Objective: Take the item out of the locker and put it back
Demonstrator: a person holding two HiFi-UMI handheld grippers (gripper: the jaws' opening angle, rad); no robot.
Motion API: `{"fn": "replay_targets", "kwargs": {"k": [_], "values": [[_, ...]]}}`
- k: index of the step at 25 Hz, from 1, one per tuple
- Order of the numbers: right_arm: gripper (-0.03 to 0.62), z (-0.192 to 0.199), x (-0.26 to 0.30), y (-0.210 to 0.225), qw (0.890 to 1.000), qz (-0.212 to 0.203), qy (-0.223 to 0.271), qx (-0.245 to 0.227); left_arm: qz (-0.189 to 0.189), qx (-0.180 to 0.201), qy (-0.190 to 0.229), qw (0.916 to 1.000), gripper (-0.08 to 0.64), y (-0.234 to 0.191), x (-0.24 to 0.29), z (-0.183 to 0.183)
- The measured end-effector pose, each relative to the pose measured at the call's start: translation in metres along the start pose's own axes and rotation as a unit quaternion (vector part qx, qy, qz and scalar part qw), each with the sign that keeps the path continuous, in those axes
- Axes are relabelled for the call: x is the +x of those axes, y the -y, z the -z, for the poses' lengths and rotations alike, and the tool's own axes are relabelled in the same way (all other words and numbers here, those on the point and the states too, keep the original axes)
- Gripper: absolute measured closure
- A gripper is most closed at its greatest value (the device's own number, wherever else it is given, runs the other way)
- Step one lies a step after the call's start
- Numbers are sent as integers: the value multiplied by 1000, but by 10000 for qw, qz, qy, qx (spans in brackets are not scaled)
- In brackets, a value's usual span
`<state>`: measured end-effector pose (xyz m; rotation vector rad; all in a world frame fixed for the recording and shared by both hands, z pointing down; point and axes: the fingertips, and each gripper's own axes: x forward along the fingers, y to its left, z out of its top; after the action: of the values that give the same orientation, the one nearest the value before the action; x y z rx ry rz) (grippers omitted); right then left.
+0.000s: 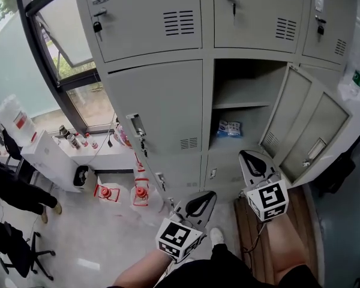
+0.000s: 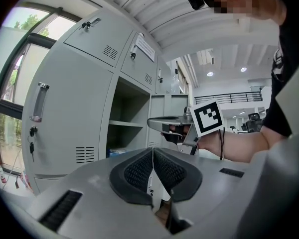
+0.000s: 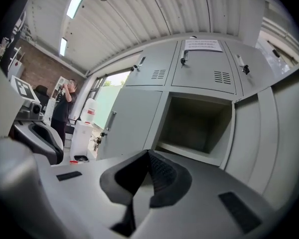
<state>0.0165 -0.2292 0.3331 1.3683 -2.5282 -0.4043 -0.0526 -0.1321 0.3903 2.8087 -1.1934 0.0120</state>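
The grey locker's middle compartment (image 1: 243, 104) stands open, its door (image 1: 300, 128) swung out to the right. A blue and white packet (image 1: 230, 128) lies on the compartment floor below a shelf; it also shows in the left gripper view as a blue packet (image 2: 120, 152). My right gripper (image 1: 252, 161) hangs just below the opening, shut and empty. My left gripper (image 1: 201, 204) is lower and to the left, in front of the closed bottom doors, also shut with nothing in it. In their own views, the left gripper (image 2: 153, 166) and the right gripper (image 3: 148, 171) each show pads pressed together.
Closed locker doors with keys surround the opening. At the left are a window, a white cabinet (image 1: 45, 155) with a water jug (image 1: 15, 120), and red and white bottles (image 1: 141, 192) on the floor. People and an office chair (image 1: 21, 254) stand at the far left.
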Motion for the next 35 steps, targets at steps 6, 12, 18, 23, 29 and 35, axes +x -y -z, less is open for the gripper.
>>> {"fn": "replay_targets", "kwargs": {"k": [6, 12, 18, 23, 29, 35], "values": [[540, 20, 29, 34, 9996, 40, -183, -206, 15, 9, -37, 10000, 540, -10, 41, -1], [538, 46, 57, 54, 9975, 2, -492, -497, 7, 2, -80, 10000, 540, -21, 74, 3], [511, 74, 82, 63, 9947, -220, -763, -659, -92, -77, -141, 9998, 540, -34, 94, 8], [437, 103, 103, 63, 9900, -418, -1020, -878, -141, -125, -208, 9996, 540, -41, 105, 13], [400, 137, 129, 64, 9721, -468, -1512, -1733, -211, -187, -295, 9992, 540, -50, 113, 19], [366, 171, 151, 65, 9472, -530, -1984, -2463, -309, -203, -276, 9989, 540, -60, 118, 22]]}}
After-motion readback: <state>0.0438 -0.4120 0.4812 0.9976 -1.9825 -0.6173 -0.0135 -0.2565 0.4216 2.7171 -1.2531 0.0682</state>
